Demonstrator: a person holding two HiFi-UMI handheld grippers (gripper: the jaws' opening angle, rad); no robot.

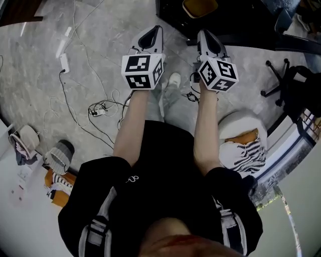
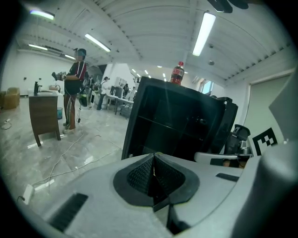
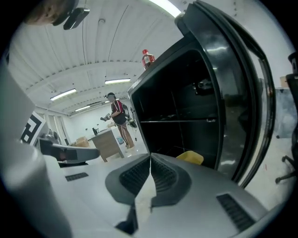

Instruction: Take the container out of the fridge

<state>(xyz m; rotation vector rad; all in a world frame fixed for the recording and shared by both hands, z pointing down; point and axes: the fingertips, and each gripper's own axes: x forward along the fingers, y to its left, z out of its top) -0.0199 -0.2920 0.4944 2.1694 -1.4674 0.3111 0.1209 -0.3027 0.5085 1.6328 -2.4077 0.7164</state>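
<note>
A black fridge (image 3: 195, 102) stands open just ahead, its door (image 3: 242, 93) swung to the right. On its bottom shelf lies a yellow container (image 3: 191, 157), also seen from above at the head view's top edge as the yellow container (image 1: 199, 7). My left gripper (image 1: 149, 35) and right gripper (image 1: 206, 39) are held side by side in front of the fridge, both shut with nothing between the jaws. In the left gripper view the fridge (image 2: 177, 121) shows dark shelves, and the left gripper (image 2: 154, 168) has its pads pressed together. The right gripper (image 3: 150, 167) points toward the container.
A red soda bottle (image 2: 176, 73) stands on top of the fridge. White cables (image 1: 75, 75) trail over the marble floor at left. An office chair base (image 1: 281, 85) and a round white stool (image 1: 242, 125) are at right. A person (image 2: 74, 88) stands by a wooden cabinet (image 2: 44, 114) far off.
</note>
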